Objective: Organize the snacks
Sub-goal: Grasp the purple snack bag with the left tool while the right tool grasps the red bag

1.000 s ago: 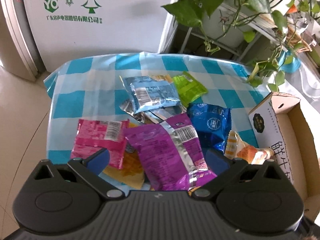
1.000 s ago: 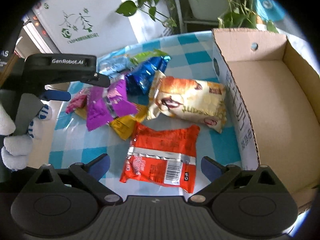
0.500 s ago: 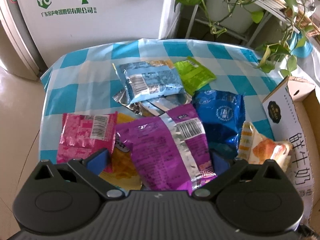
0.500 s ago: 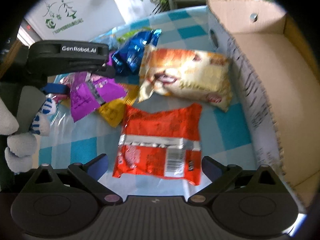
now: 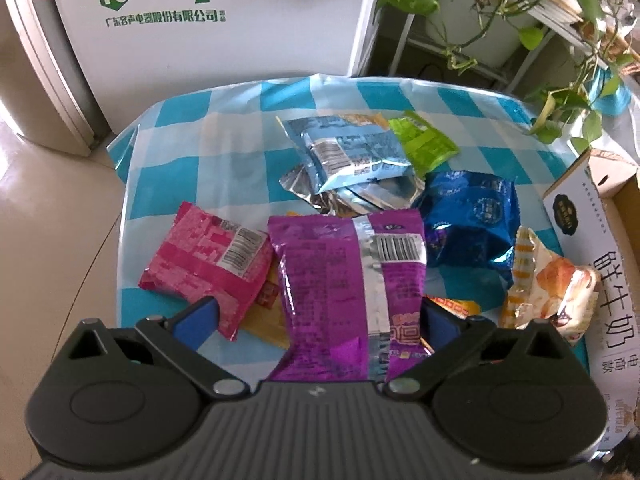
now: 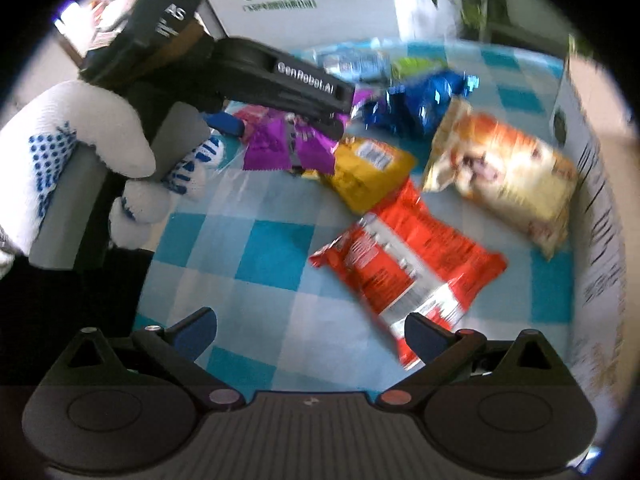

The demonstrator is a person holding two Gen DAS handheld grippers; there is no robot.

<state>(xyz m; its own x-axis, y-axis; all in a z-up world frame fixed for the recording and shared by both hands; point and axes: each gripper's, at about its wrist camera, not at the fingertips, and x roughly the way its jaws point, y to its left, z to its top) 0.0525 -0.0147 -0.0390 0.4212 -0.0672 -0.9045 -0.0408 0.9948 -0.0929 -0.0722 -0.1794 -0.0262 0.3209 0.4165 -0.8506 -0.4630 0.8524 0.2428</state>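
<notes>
Several snack packets lie on a blue-checked tablecloth (image 5: 180,168). My left gripper (image 5: 316,316) is open, its jaws on either side of a purple packet (image 5: 344,280), with a pink packet (image 5: 208,260) by the left finger. A dark blue packet (image 5: 468,224), a light blue packet (image 5: 348,152), a green packet (image 5: 420,144) and a bread packet (image 5: 548,292) lie beyond. My right gripper (image 6: 312,332) is open over the cloth, its right finger at the corner of a red packet (image 6: 404,256). A yellow packet (image 6: 368,172) and the bread packet (image 6: 504,172) lie further on.
A cardboard box (image 5: 600,248) stands at the table's right edge; it also shows in the right wrist view (image 6: 600,216). A white appliance (image 5: 200,20) and potted plants (image 5: 500,4) stand behind the table. The gloved hand (image 6: 80,152) holding the left gripper shows at left.
The left gripper has moved closer over the purple packet. The right gripper has swung left, so the red packet now lies toward its right finger instead of centred.
</notes>
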